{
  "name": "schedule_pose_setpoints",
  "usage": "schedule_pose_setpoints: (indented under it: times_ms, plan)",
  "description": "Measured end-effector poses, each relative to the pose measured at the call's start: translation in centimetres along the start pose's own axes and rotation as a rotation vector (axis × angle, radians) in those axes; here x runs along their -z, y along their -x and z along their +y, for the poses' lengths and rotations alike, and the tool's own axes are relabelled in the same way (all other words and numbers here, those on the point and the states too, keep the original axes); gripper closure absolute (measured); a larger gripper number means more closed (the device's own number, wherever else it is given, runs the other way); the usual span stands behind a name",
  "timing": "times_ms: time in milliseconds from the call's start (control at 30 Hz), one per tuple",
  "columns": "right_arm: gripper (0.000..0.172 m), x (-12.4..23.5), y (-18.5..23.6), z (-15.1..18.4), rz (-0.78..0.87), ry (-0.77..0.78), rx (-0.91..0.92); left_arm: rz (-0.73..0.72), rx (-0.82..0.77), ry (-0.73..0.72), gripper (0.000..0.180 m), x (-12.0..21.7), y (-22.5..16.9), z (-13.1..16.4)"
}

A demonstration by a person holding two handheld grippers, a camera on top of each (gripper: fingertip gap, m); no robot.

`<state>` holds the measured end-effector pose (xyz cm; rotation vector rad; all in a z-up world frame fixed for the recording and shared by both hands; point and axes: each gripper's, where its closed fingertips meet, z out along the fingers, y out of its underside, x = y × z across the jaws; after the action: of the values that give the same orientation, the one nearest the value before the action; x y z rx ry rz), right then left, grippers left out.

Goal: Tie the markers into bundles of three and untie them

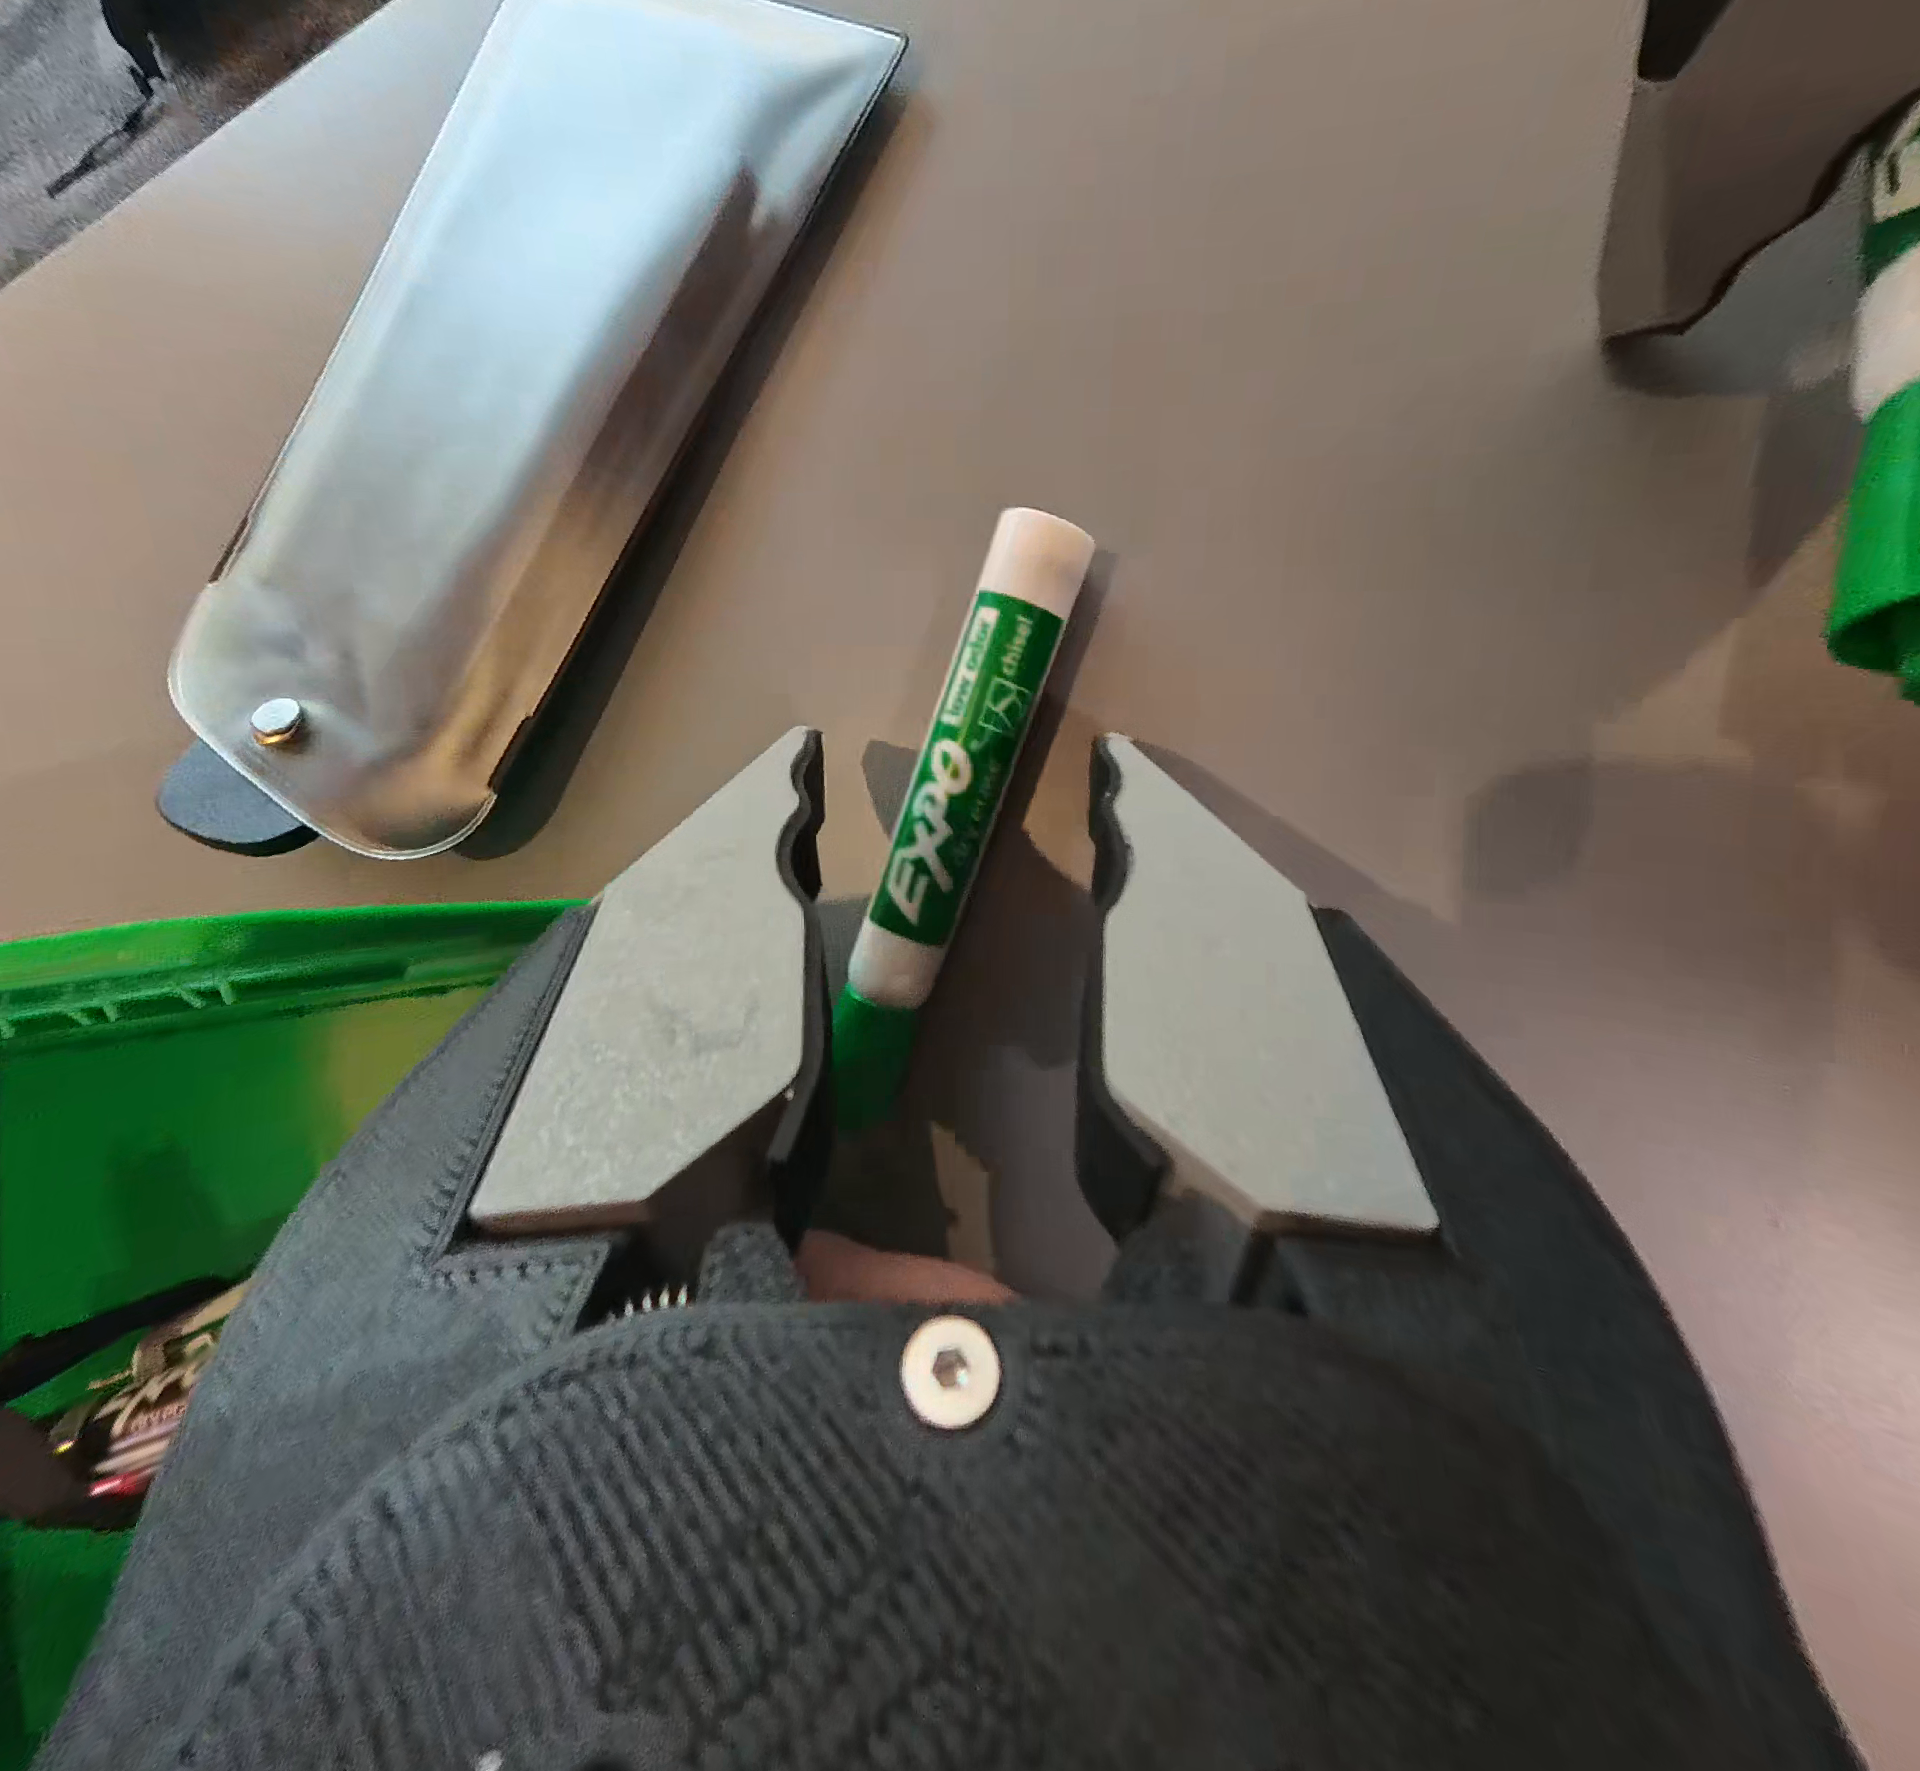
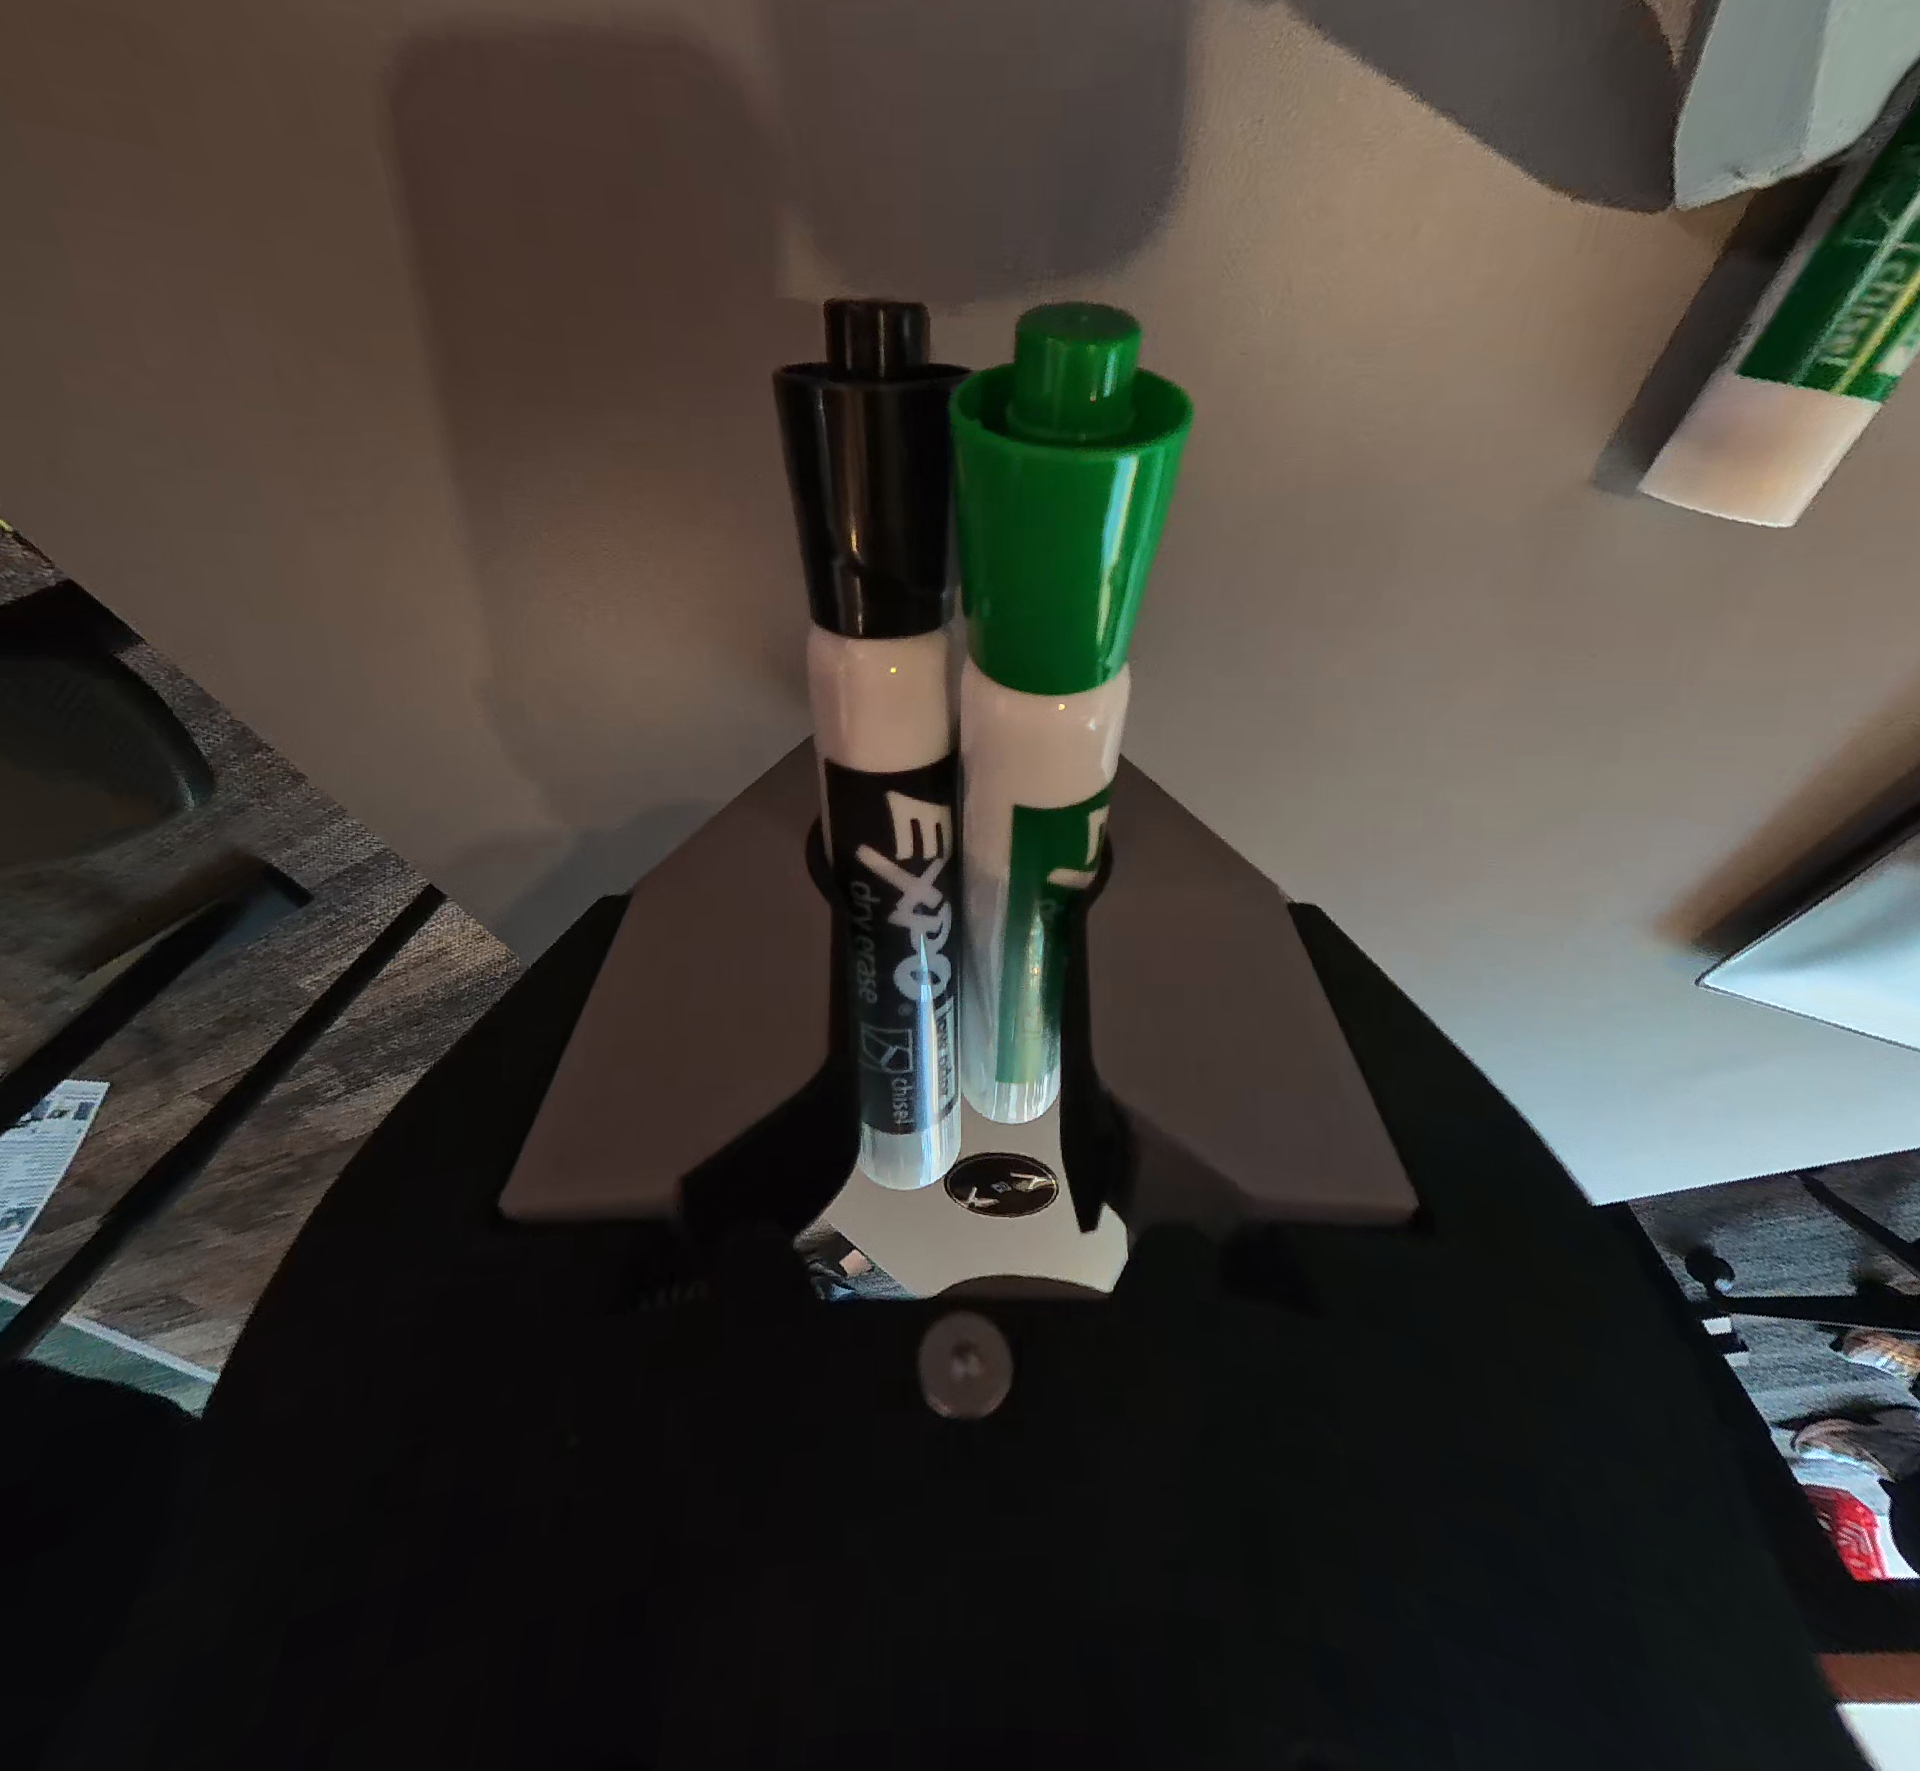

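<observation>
Currently, the left hand-held gripper stands with its jaws apart above the grey desk. A green dry-erase marker lies between the two fingers, its white butt end pointing away and its green cap back near the gripper body. Desk surface shows on both sides of the barrel at the fingertips, so neither pad presses on it.

The right hand-held gripper is clamped on two markers held side by side: a black dry-erase marker on the left and a second green marker on the right. Both point forward with caps on, barrels touching each other, and each outer side sits in the notch of its finger.

Beside the left gripper, to its left, a clear plastic pouch with a metal snap lies flat on the desk over a dark backing. A green bin sits at the lower left, just beside the gripper body; its contents are too blurred to name. In the right wrist view, the left gripper's finger and the loose green marker's white end show at the upper right. At the right edge of the left wrist view, the green cap in the right gripper appears.
</observation>
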<state>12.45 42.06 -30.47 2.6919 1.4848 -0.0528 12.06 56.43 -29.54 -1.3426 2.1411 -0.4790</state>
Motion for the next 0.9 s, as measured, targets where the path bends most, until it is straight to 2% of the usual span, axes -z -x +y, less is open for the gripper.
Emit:
schedule_pose_setpoints:
  times_ms: [67,133,267,467,667,900]
  plan:
    - [0.135,0.0,0.1,-0.2,-0.009,-0.007,0.001,0.001,-0.009,-0.004,0.133,0.0,-0.1,-0.1]
    - [0.135,0.0,0.2,-0.2,-0.015,-0.008,-0.004,0.049,-0.019,-0.012,0.152,0.0,-1.0,0.0]
    - [0.135,0.0,0.5,-0.4,-0.023,0.001,-0.007,0.095,0.005,-0.02,0.161,0.2,-1.7,0.2]
    - [0.135,0.0,0.9,-1.6,-0.017,0.01,-0.003,0.14,-0.005,0.041,0.163,1.8,-3.6,1.6]
    - [0.135,0.1,1.3,-5.0,0.004,0.016,0.049,0.051,0.03,0.056,0.163,6.4,-4.4,5.6]
    - [0.135,0.2,1.6,-10.6,0.043,0.034,0.128,0.06,0.128,-0.06,0.164,14.3,-7.0,8.5]
